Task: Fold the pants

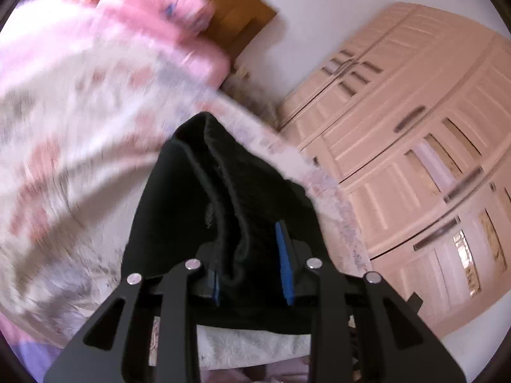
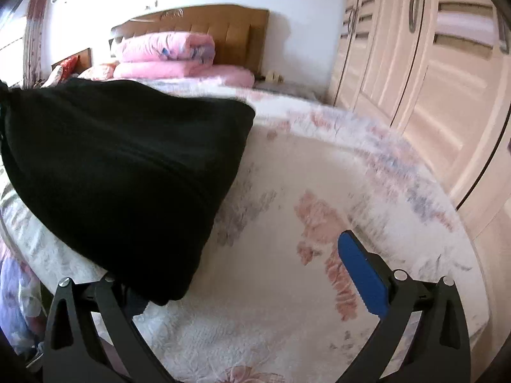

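**Left gripper has the pants, right one is wide open**

The left gripper (image 1: 252,266) is pinching a bunch of the black pants (image 1: 223,198) between its blue pads (image 1: 284,265). The fabric is gathered into folds right between the fingers and runs forward from them, ending in a rounded peak over the bedspread (image 1: 64,159). The pads sit fairly close together with cloth filling the gap. Most of that view is motion-blurred, so fine detail on the bed is hard to make out.

The right gripper (image 2: 255,290) is spread wide. Only its right blue pad (image 2: 364,274) shows clearly; the left finger is mostly hidden behind the pants' lower corner. In that view the pants (image 2: 121,172) fill the left half as a big dark mass lifted off the bed, the near corner hanging just by the left finger. Can't tell if it actually touches the finger, but nothing is clamped.

Room-wise: the bedspread (image 2: 319,191) is bare on the right side, ahead of the right gripper. The bed's right edge runs near the wardrobe (image 2: 415,95), with only a narrow strip between them. At the far end a stack of pink quilts (image 2: 166,54) sits against the headboard (image 2: 236,32), well apart from the pants.
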A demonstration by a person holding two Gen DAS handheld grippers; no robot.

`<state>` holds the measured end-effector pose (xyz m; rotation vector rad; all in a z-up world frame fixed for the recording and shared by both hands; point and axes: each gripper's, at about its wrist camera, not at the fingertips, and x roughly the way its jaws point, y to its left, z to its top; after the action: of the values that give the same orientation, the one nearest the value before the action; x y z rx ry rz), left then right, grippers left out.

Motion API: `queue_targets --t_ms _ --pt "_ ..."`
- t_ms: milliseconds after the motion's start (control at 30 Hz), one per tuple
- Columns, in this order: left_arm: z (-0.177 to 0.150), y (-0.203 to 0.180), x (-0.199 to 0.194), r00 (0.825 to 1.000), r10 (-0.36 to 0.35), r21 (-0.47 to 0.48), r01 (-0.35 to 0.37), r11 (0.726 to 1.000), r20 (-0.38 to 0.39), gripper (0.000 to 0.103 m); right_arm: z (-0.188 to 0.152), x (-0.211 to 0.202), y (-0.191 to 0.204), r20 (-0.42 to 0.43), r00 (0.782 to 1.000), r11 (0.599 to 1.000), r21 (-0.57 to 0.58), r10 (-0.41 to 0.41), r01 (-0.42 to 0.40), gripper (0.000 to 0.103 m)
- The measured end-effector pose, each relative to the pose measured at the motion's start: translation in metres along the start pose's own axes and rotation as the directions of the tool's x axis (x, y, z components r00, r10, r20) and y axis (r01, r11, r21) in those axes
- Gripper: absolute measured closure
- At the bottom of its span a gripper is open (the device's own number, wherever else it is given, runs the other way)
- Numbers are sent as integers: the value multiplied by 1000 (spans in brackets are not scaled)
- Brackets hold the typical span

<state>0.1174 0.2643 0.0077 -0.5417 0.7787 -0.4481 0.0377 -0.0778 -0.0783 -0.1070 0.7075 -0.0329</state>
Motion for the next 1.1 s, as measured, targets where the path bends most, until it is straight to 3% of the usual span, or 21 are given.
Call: queue_targets --t_ms 67,133,167,233,300,400,467,500,567,633,733,867,1000,1033,1100 --pt "-4 8 2 999 50 7 -50 999 -4 76 -2 3 3 -5 1000 1000 -10 14 -14 4" --pt "-7 40 21 993 113 -42 -115 992 -42 76 -12 23 12 -75 997 998 -49 31 -35 4" --pt "-16 61 36 988 129 -92 -137 986 -87 75 -15 22 12 -57 998 998 -38 38 -40 4" --pt "-25 81 35 998 34 -172 -42 984 -49 75 -13 20 10 -56 997 998 -37 52 -54 4" --pt "-21 72 24 998 42 -158 -47 986 -38 76 -8 10 9 -38 998 998 -46 46 -47 4" --pt "-14 40 -1 997 66 -55 -64 996 33 75 -6 -3 9 16 999 998 -54 34 -33 4" --pt "-12 35 -4 995 87 -29 -86 996 41 75 -12 10 8 -28 997 997 -34 66 -67 4" --pt "-13 41 4 994 107 -41 -107 993 15 75 -16 21 6 -65 995 997 -27 77 -79 4" --pt "-23 66 22 987 157 -107 -161 981 -43 75 -20 25 -2 -63 992 993 25 113 -112 4" --pt "-32 74 16 992 124 -136 -124 983 -13 75 -13 15 -1 -57 993 995 2 103 -103 4" --pt "-31 67 9 990 141 -107 -140 984 1 75 -13 14 4 -43 995 995 -55 85 -87 4" --pt "-29 78 20 992 128 -131 -128 983 -9 74 -20 30 -10 -71 982 984 36 178 -176 4" --pt "-25 93 12 998 60 -176 -62 982 -17 65 -19 21 -9 -85 975 979 -2 204 -205 4" --pt "-25 94 11 998 52 -170 -55 984 -18 59 -21 20 -12 -86 968 972 6 235 -235 4" --pt "-25 91 3 997 73 -154 -75 985 -13 32 -28 18 -23 -103 932 938 41 347 -344 4"
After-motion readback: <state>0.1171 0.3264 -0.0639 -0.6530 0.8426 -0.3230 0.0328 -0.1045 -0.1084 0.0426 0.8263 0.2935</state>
